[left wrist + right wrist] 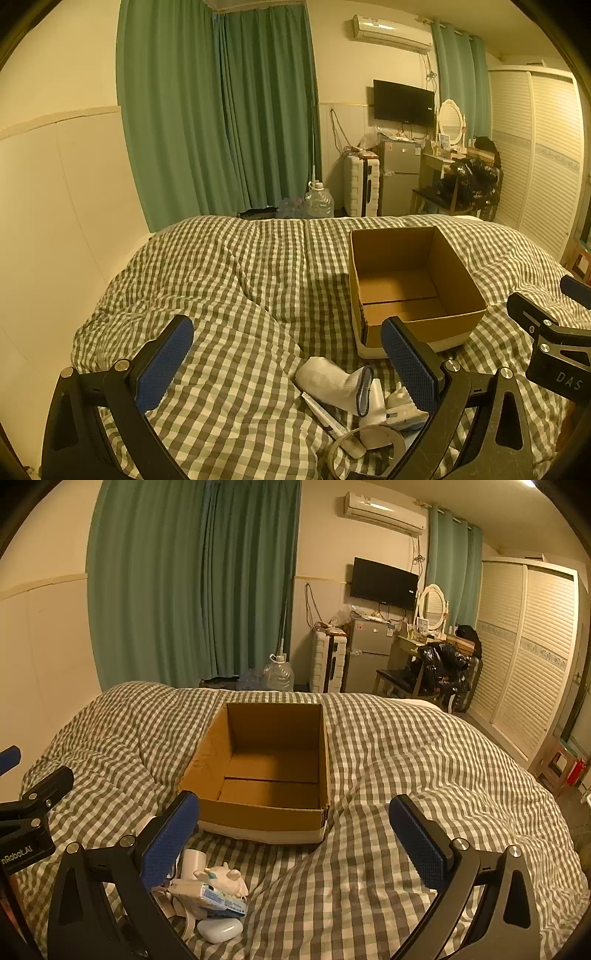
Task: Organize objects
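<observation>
An open, empty cardboard box (448,330) (258,814) stands on the checked bed cover. In front of it lies a small pile: a white sock (328,382), a tube (325,417), a tape roll (369,443), a white bottle (192,864), a white toy figure (225,880), a tissue pack (218,901) and a white earbud case (219,929). My left gripper (288,369) is open and empty above the bed, left of the pile. My right gripper (295,842) is open and empty, with the pile by its left finger.
The checked duvet (221,280) (424,760) covers the whole bed. A wall runs along the left. Beyond the bed's foot are green curtains (221,110), a water jug (318,201), a suitcase, a small fridge (399,177), a cluttered chair and a wardrobe (524,653).
</observation>
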### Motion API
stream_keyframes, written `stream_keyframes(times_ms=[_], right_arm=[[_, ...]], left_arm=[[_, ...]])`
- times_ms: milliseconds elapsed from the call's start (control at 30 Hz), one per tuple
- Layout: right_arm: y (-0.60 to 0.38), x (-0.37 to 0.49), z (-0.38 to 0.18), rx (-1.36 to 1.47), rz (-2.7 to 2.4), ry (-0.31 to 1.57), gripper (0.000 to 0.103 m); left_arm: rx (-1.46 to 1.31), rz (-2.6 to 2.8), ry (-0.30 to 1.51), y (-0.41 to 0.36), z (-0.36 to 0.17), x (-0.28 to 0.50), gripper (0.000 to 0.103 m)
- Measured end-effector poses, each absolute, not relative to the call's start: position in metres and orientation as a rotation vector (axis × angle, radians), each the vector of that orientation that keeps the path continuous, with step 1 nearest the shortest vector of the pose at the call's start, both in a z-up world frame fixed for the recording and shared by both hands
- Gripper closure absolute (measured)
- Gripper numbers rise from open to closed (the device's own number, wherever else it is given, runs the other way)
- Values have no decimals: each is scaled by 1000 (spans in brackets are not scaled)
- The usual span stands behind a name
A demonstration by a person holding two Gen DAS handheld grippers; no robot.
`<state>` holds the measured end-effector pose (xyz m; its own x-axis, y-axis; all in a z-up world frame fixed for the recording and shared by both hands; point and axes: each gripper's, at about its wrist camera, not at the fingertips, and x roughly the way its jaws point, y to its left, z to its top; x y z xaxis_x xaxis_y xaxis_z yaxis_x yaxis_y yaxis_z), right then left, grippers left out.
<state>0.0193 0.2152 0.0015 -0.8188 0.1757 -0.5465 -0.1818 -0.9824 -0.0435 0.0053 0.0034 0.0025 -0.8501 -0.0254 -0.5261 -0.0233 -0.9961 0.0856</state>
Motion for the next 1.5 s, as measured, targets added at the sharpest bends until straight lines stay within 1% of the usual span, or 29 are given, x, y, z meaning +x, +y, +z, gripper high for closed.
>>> stream_keyframes(times_ms=[667, 1500], right_arm=[[216, 19, 1, -859, 2827, 33, 0], [211, 24, 7, -830, 2861, 8, 0]], left_arm=[[849, -3013, -144, 2, 3, 5, 0], [864, -3018, -143, 1, 2, 4, 0]])
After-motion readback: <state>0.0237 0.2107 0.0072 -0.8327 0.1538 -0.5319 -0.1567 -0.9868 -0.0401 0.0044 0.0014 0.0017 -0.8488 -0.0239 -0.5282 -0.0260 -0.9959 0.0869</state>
